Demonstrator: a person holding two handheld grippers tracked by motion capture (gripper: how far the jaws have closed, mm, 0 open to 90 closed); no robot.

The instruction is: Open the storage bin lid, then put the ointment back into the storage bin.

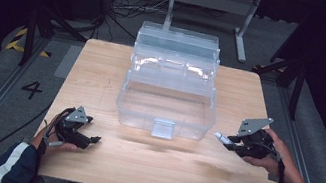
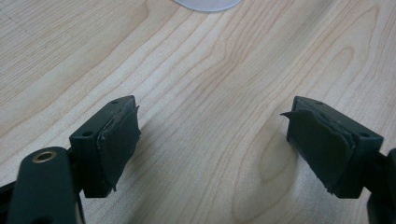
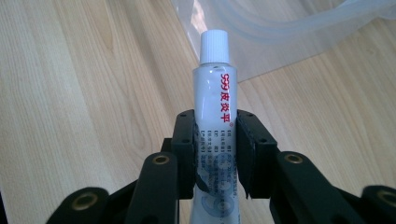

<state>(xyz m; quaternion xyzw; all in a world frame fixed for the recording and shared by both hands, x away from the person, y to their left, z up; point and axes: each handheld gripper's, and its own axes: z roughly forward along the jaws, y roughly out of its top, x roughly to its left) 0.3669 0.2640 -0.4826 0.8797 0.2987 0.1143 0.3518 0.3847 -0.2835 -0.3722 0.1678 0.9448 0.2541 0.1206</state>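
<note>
Wooden table (image 3: pixel 70 93), tube (image 3: pixel 215 100) between right claw (image 3: pixel 215 154) pads

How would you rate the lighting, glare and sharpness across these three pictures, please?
High view: soft and dim, dark surroundings, faint glare on the clear box. Left gripper view: sharp wood grain, soft shadows under the open left gripper. Right gripper view: the tube is crisp, with slight sheen near its cap.
</note>
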